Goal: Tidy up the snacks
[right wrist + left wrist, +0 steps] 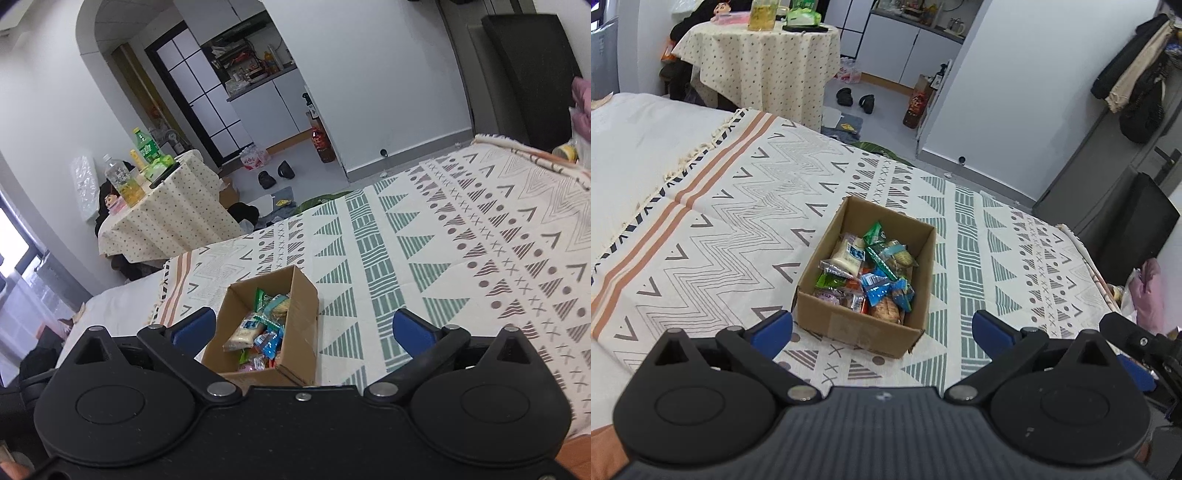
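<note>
An open cardboard box (857, 328) sits on a patterned bedspread (720, 229), filled with several wrapped snacks (866, 273) in white, green, blue and orange packets. My left gripper (882, 332) hovers just in front of the box, blue pads spread wide, nothing between them. In the right wrist view the same box (299, 325) lies low and left of centre, snacks (258, 332) visible inside. My right gripper (303, 328) is open too, held above the box's near right corner. Part of the right gripper (1137, 354) shows at the right edge of the left wrist view.
A round table (764, 62) with a dotted cloth stands beyond the bed, carrying bottles (125, 181) and small items. Slippers (857, 99) and a bottle lie on the floor by a white wall. A dark cabinet (1137, 225) stands right of the bed.
</note>
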Tool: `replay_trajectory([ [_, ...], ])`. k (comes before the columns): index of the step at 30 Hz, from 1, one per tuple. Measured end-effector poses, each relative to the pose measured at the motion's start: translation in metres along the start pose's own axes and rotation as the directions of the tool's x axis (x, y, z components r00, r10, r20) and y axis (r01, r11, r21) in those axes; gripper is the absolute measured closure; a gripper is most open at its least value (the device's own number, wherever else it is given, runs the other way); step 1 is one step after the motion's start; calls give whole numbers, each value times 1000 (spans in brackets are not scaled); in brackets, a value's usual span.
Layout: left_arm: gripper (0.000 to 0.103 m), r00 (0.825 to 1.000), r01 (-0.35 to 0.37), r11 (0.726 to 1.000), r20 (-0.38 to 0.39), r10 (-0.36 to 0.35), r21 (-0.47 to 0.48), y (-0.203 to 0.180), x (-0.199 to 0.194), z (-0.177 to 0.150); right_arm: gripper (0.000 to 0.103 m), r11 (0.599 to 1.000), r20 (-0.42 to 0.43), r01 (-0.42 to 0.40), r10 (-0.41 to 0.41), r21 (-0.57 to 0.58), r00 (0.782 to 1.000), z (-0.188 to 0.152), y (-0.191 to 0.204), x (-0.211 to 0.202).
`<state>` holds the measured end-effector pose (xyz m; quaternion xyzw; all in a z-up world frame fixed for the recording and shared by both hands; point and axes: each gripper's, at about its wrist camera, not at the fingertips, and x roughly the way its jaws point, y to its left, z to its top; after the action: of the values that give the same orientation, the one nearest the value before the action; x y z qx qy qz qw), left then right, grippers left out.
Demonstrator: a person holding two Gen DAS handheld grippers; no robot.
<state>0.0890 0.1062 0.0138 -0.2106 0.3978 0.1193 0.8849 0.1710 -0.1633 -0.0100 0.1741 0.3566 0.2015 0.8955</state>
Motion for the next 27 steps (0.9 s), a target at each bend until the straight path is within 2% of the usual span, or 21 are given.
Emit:
replay_trajectory([
  [12, 0, 998, 31, 996, 54, -35, 79, -7, -49, -25, 0, 996, 27, 8, -5, -91, 1000, -14, 12, -50],
  [27, 0, 996, -25, 978, 86, 7, 209, -1, -97, -53, 0, 989, 30, -3, 8, -147, 1000, -36, 11, -92],
])
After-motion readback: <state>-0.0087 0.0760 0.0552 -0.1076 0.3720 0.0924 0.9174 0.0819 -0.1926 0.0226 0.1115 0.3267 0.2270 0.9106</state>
